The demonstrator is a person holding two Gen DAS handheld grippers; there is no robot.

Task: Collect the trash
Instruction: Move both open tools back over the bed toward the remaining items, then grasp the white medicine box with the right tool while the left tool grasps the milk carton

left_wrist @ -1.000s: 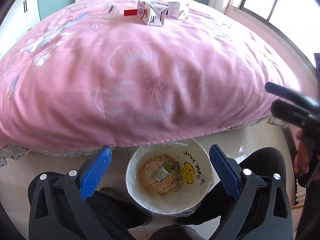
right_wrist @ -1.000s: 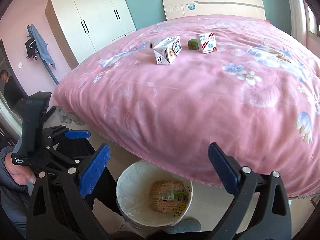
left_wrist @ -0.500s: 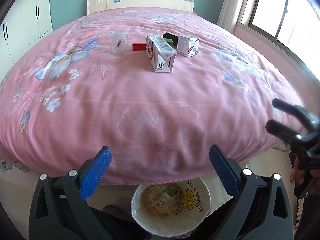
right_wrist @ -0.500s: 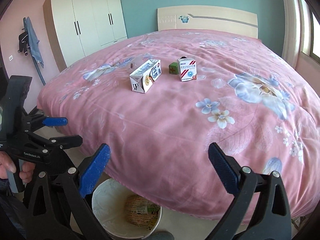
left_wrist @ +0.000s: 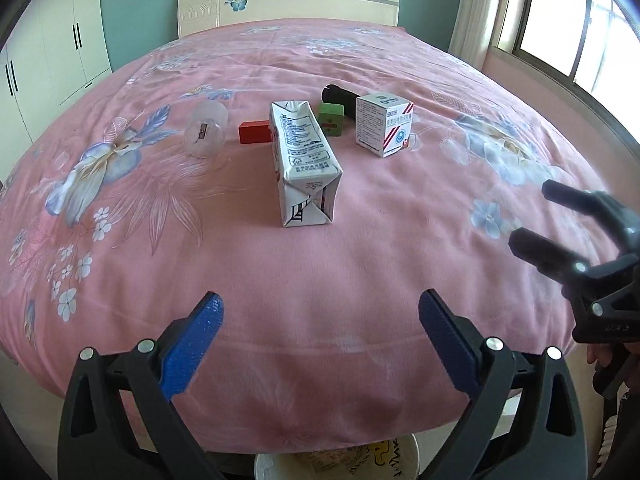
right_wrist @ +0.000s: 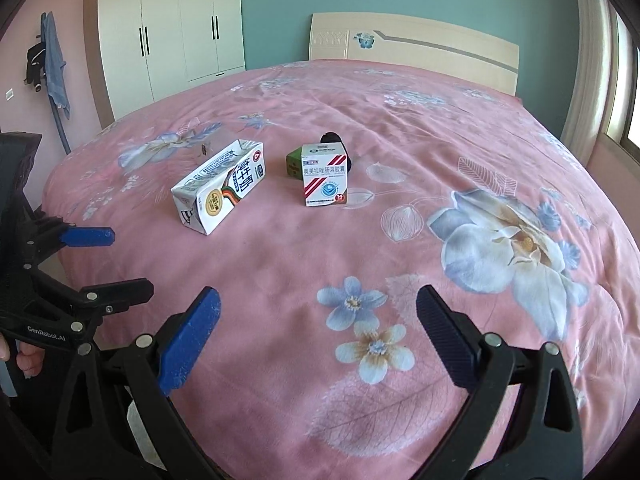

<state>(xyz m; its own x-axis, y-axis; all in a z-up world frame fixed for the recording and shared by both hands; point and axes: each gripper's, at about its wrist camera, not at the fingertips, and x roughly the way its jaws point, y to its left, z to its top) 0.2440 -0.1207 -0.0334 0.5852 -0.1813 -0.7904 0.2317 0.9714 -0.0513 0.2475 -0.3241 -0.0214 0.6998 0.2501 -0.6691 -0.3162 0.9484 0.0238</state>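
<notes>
A white milk carton [left_wrist: 304, 164] lies on its side on the pink bed [left_wrist: 320, 272]; it also shows in the right wrist view [right_wrist: 218, 192]. Beyond it are a clear plastic cup [left_wrist: 206, 130], a red box [left_wrist: 254, 132], a green block [left_wrist: 331, 119], a black tube [left_wrist: 340, 95] and a white medicine box [left_wrist: 384, 125], which also shows in the right wrist view [right_wrist: 324, 180]. My left gripper [left_wrist: 320, 332] is open and empty over the bed's near edge. My right gripper [right_wrist: 318, 328] is open and empty to its right.
The rim of a white bin [left_wrist: 336, 462] lined with plastic peeks out below the bed's edge. A headboard [left_wrist: 288, 0] is at the far end, wardrobes [right_wrist: 172, 32] to the left, a window [left_wrist: 576, 20] to the right.
Both grippers have risen from above the bin at floor level to over the bed's near edge. The bin has dropped almost out of view. The items on the bed look closer.
</notes>
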